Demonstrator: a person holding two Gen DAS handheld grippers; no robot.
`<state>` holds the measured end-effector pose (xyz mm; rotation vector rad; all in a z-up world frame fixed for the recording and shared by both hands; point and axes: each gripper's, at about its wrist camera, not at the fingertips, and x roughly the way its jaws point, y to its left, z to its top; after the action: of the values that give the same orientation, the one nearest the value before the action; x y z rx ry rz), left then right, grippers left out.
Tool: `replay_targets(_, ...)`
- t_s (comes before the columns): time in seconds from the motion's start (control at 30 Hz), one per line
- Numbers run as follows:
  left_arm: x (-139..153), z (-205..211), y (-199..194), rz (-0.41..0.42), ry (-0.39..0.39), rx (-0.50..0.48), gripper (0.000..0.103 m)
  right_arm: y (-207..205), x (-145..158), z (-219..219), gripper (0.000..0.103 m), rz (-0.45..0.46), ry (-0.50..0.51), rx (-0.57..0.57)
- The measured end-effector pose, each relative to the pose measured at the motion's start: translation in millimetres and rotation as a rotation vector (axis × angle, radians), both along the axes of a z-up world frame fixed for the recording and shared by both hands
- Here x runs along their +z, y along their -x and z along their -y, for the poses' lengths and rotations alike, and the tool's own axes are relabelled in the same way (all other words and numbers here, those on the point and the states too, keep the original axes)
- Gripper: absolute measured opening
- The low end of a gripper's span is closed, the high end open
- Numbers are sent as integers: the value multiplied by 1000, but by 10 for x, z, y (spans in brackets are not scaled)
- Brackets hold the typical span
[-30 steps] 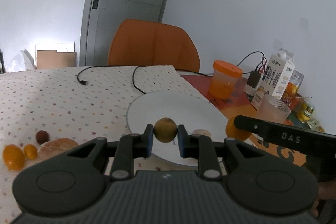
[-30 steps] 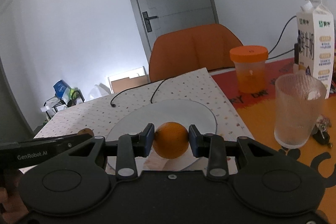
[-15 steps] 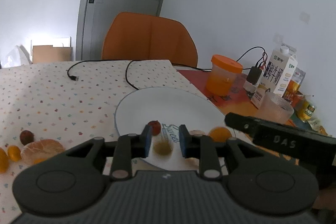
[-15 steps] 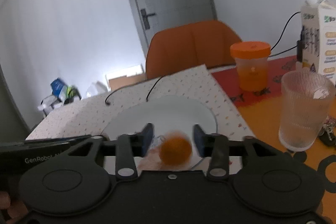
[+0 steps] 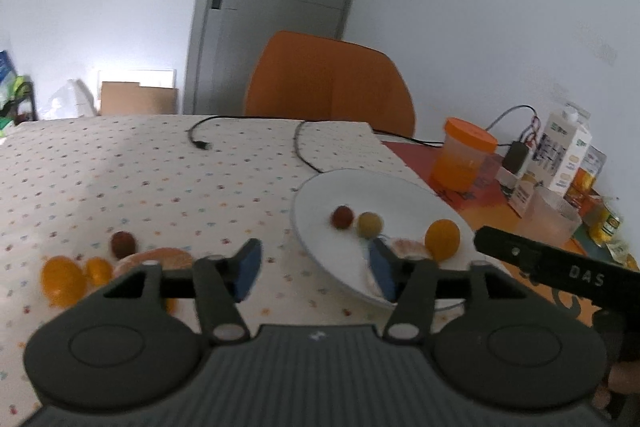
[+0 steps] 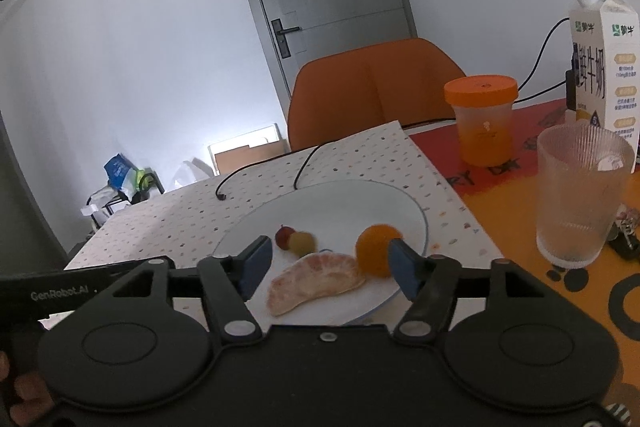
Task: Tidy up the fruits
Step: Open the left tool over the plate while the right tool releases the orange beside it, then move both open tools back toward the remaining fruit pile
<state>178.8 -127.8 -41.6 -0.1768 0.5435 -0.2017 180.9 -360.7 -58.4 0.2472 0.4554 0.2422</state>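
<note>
Ahead of both just-opened, empty grippers, left gripper (image 5: 314,265) and right gripper (image 6: 330,263), the white plate (image 6: 348,195) holds four fruits; four more (image 5: 120,242) wait on the tabletop (image 5: 120,167) beyond the left gripper's left finger.

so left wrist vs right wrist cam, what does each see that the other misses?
Left wrist only: the fruit left on the dotted cloth, namely a dark red fruit, two small oranges and a peeled citrus piece, plus the open left gripper.

Right wrist only: the open right gripper and the full peeled segment on the plate.

Both: white plate with a red fruit, a yellowish fruit and an orange; orange chair, orange-lidded cup, milk carton, ribbed glass.
</note>
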Motion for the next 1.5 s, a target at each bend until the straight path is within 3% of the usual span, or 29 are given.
replay_targets(0.3,100,-253,192,24,-5,83,85,84,82,-191,82,14,-2,59)
replay_targets(0.63,136,-574,378,32,17,138,90,193,177,-428,103,16,9,99)
replay_targets(1.17,131,-1000,649,0,12,192,91,265,229,-776,103,-11,12,165)
replay_targets(1.5,180,-1139,747,-2,7,170,91,314,263,-966,103,-29,27,202)
